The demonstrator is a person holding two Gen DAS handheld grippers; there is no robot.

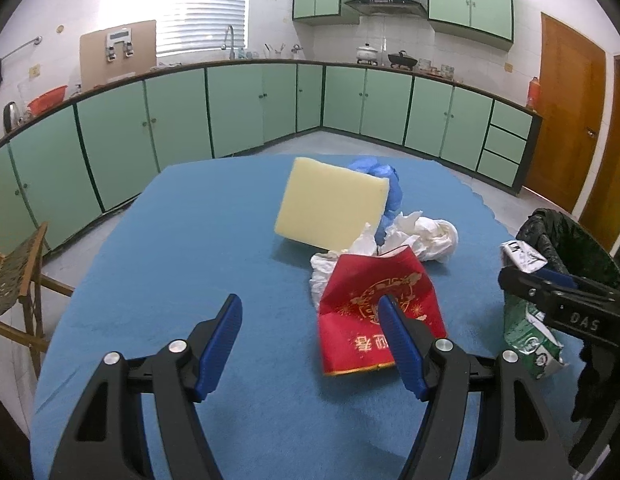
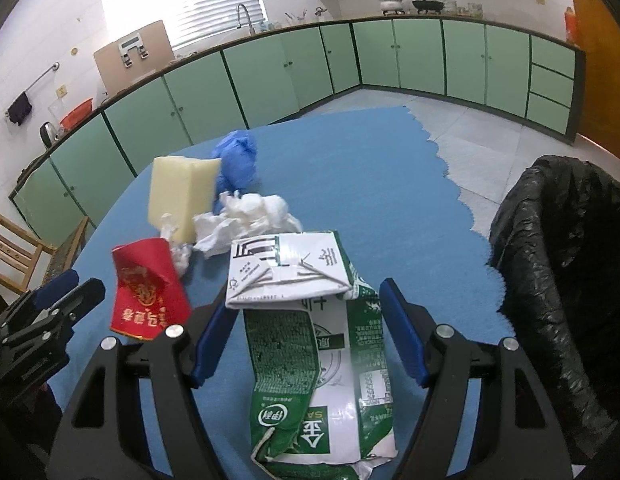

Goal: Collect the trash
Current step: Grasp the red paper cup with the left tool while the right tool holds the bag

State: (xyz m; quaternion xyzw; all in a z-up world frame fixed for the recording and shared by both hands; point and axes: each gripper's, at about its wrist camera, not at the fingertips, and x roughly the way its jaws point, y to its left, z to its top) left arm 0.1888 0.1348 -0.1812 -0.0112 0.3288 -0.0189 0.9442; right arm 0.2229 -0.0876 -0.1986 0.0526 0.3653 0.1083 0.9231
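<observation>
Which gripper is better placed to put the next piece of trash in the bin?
Right. The right gripper straddles the milk carton, beside the black-lined bin; the left gripper is farther away.

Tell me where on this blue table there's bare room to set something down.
The blue tablecloth is bare left of the pale yellow sponge block and red paper envelope. Another bare stretch lies between the crumpled white tissue and the black-bagged bin. The middle is crowded: sponge, blue glove, tissue, envelope, flattened green-and-white carton.
</observation>
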